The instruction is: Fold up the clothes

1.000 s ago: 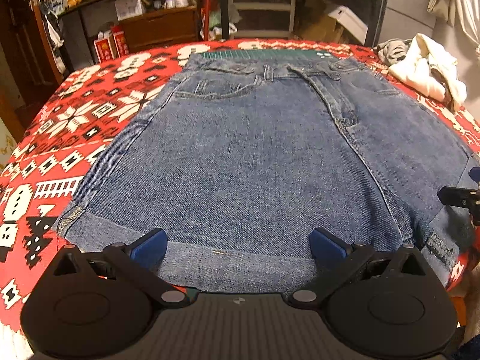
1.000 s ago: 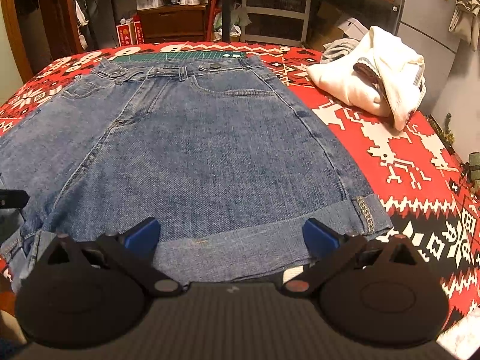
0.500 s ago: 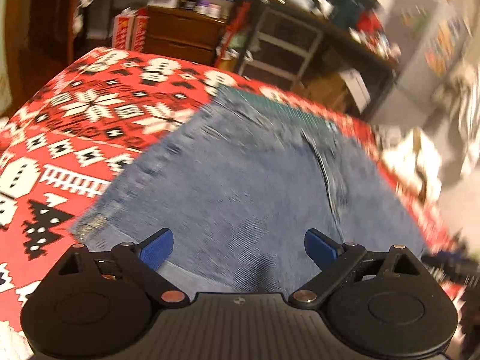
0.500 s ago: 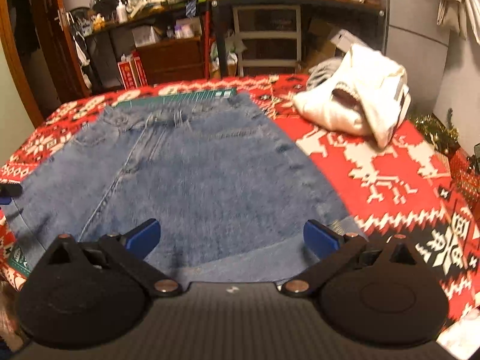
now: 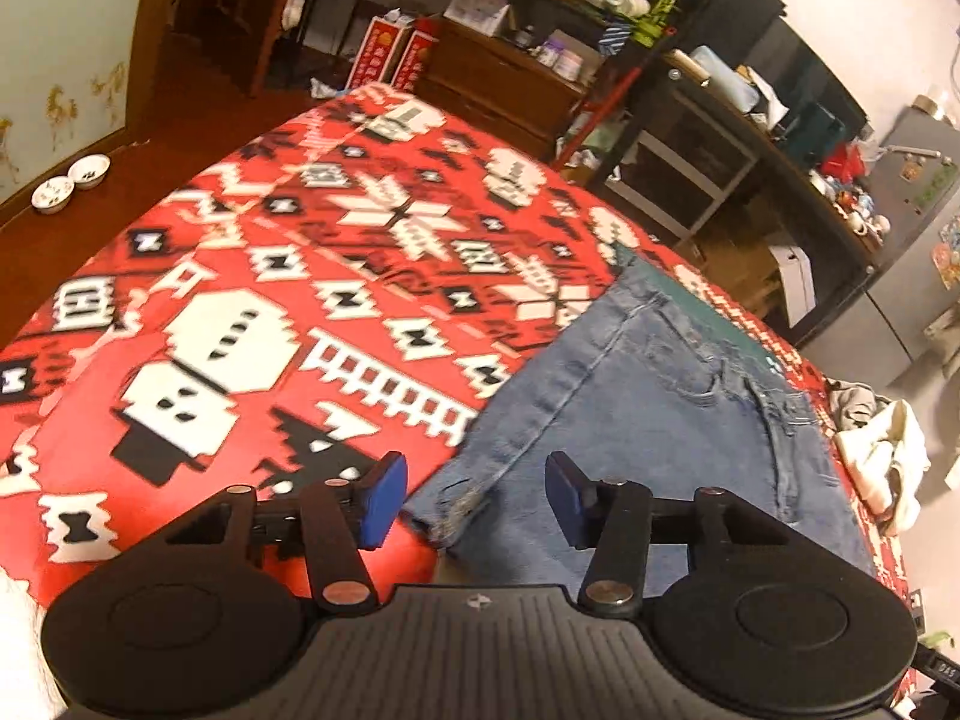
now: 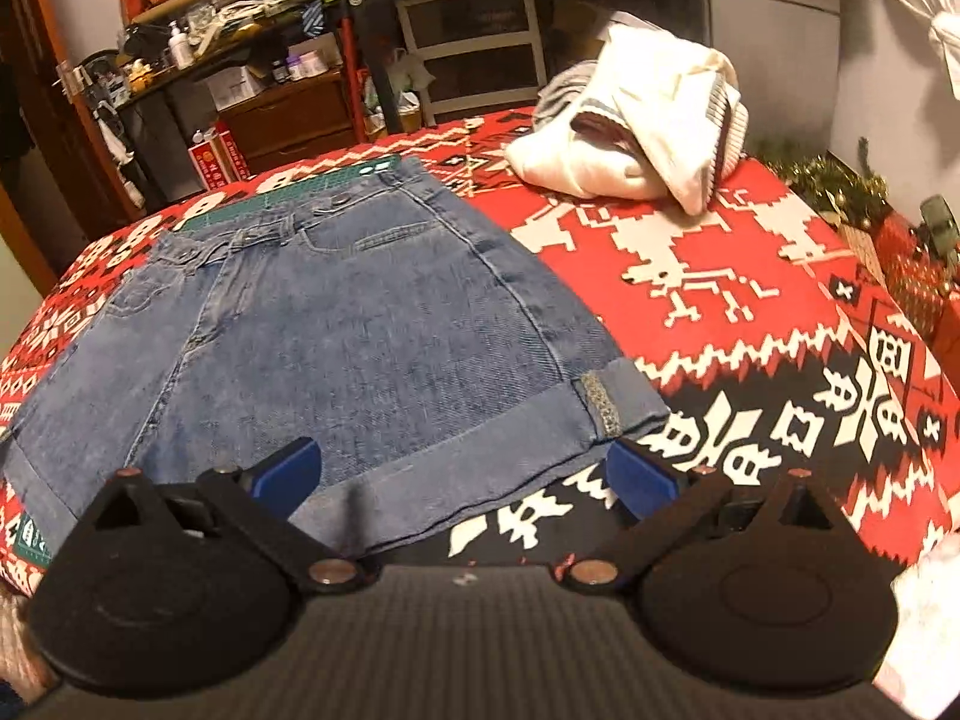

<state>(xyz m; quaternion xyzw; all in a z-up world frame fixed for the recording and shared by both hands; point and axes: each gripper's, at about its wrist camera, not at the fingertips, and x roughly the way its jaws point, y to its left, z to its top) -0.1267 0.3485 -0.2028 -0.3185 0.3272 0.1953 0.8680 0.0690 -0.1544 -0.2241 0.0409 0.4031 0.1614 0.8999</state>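
The shorts lie flat on the blanket that covers the table, waistband at the far side, cuffed hems at the near side. A mat lies under the waistband and shows past its far edge. Right of the shorts, towards the far corner, a heap of clothes rests on the blanket. The right tool sits at the near hem, over the right leg's cuff. The left tool sits at the shorts' near left corner. Behind the table stand shelves and a drawer chest. On the floor, far left, two bowls sit side by side.
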